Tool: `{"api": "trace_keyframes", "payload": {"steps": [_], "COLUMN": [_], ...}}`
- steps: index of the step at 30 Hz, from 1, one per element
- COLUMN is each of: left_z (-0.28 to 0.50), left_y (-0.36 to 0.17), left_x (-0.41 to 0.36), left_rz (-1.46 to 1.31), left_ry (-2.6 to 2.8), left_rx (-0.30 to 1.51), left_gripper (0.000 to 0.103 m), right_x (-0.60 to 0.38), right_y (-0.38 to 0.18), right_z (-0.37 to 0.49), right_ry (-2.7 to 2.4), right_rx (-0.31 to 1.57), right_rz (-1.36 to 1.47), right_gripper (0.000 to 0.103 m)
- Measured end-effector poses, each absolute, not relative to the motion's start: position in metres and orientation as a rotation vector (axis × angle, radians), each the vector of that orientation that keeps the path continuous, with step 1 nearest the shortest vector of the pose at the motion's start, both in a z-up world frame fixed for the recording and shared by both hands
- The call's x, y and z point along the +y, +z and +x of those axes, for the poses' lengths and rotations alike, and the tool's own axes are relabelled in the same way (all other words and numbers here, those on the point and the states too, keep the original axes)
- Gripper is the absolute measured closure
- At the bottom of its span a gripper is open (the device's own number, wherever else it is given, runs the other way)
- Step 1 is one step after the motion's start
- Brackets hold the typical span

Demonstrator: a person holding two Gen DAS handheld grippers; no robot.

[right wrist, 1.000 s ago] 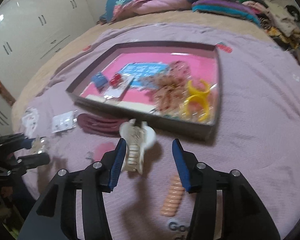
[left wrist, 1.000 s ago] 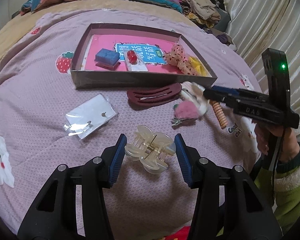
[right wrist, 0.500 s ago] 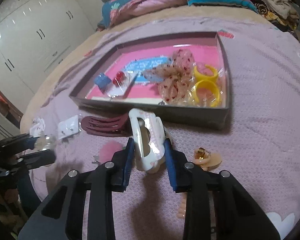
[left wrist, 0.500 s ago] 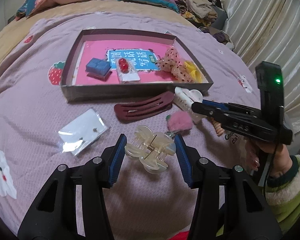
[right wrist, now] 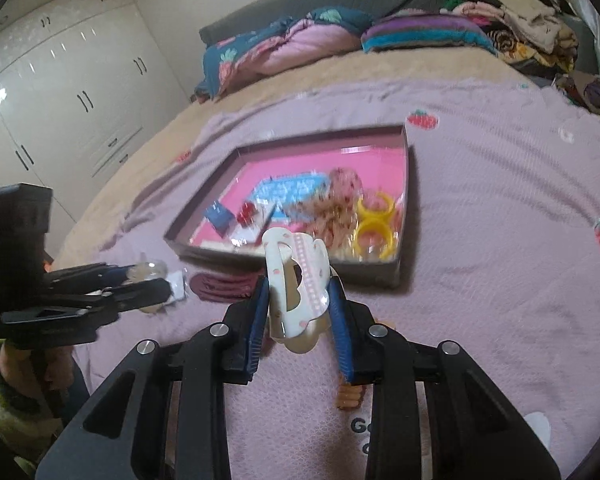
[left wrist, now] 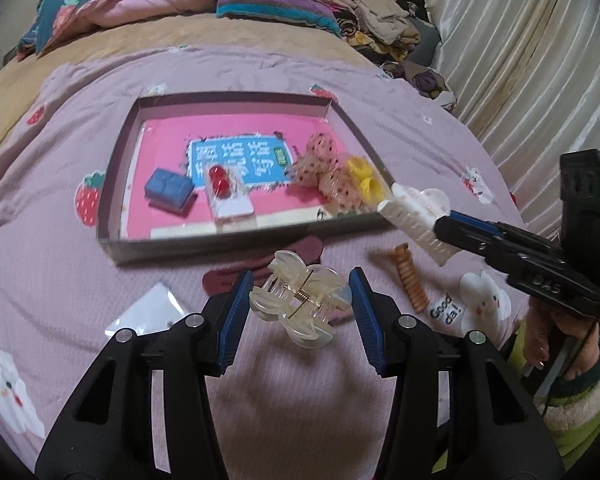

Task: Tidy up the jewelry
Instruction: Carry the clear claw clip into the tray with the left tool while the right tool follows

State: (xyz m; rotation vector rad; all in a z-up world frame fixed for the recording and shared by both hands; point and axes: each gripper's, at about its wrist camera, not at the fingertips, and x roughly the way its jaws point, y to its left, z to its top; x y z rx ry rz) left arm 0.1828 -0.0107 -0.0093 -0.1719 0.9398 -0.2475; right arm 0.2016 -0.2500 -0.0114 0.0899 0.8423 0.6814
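Observation:
My left gripper [left wrist: 298, 306] is shut on a clear claw hair clip [left wrist: 298, 306] and holds it above the bedspread, in front of the shallow box [left wrist: 236, 240]. My right gripper [right wrist: 298, 302] is shut on a white claw clip [right wrist: 296, 280], lifted near the box's front right corner; it also shows in the left wrist view [left wrist: 416, 216]. The box [right wrist: 292, 260] has a pink floor and holds a blue case [left wrist: 168, 190], a red earring card [left wrist: 224, 188], a dotted bow [left wrist: 324, 172] and yellow clips [right wrist: 374, 224].
On the purple bedspread lie a maroon snap clip [left wrist: 260, 268], a clear packet [left wrist: 148, 312] and an orange spiral hair tie [left wrist: 410, 276]. Pillows and piled clothes [left wrist: 380, 24] are at the back, a curtain [left wrist: 532, 60] at the right, wardrobes [right wrist: 60, 92] at the left.
My right gripper closed on the white claw clip and lifted it toward the box. My left gripper rose with the clear clip, away from the bedspread.

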Motion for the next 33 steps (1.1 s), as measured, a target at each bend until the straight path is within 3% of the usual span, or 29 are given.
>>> {"api": "trace_keyframes", "payload": {"steps": [20, 33], "left_z": [0.253, 0.295], "left_y": [0.016, -0.036], "left_x": [-0.006, -0.002], "left_rz": [-0.169, -0.190], "left_ry": [-0.226, -0.226], "left_rx": [0.897, 0.999], "left_gripper": [0.062, 0.062], "right_x": [-0.249, -0.215], "right_y": [0.054, 0.023], "right_z": [0.256, 0.320], "right_ry": [0.644, 0.616], "right_rx": [0.712, 0.790], "right_rz": [0.104, 0.083], "right_gripper": [0.074, 0.074]}}
